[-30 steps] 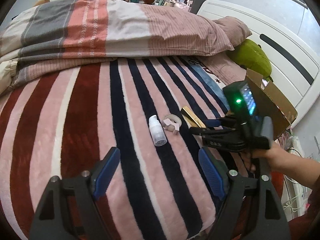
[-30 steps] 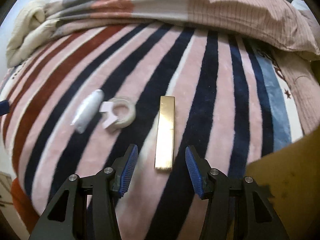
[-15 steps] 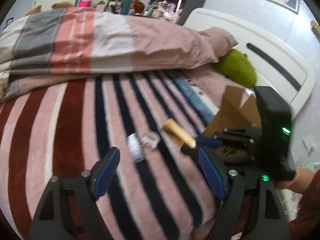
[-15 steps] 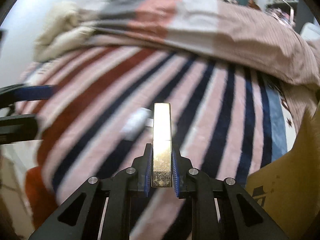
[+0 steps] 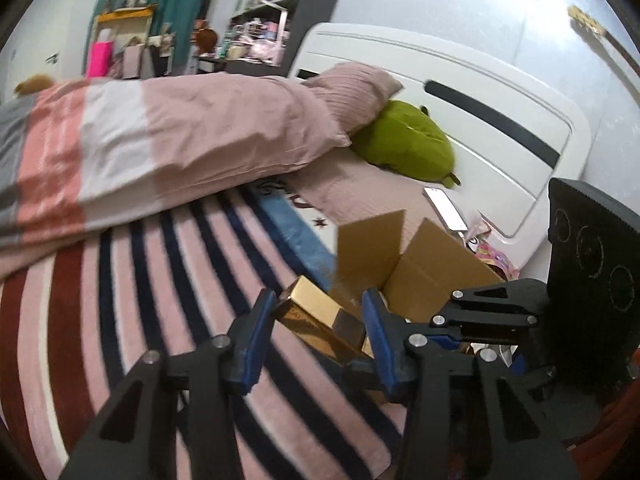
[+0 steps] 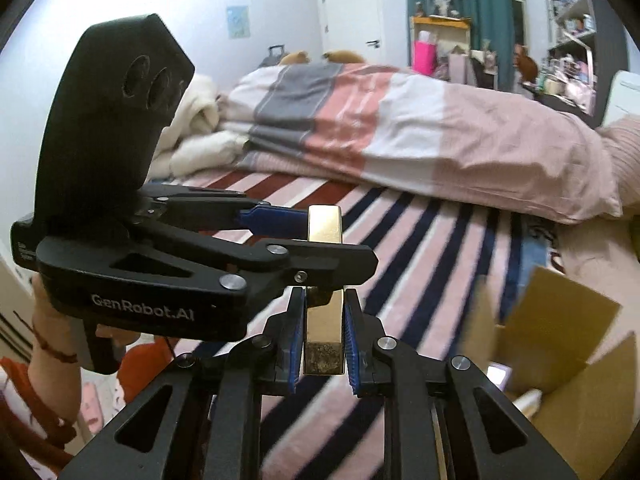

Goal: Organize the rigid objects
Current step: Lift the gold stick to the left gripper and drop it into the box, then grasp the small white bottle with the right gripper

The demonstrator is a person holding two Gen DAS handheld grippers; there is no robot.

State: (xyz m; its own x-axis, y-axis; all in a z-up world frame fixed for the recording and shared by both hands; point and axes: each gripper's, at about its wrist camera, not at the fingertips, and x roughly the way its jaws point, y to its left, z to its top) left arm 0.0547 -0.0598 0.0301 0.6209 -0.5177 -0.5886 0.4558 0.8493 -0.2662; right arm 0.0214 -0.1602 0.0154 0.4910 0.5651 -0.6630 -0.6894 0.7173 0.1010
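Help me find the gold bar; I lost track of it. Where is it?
The gold bar is off the striped blanket, clamped in the right gripper, its far end between the closing left gripper's pads, left of the cardboard box.

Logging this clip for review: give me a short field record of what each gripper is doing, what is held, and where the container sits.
held item: gold bar-shaped box
right gripper: shut on the box's near end
left gripper: jaws closing around the box's far end; contact unclear
container: open cardboard box on the bed, beside the grippers
surface: striped blanket
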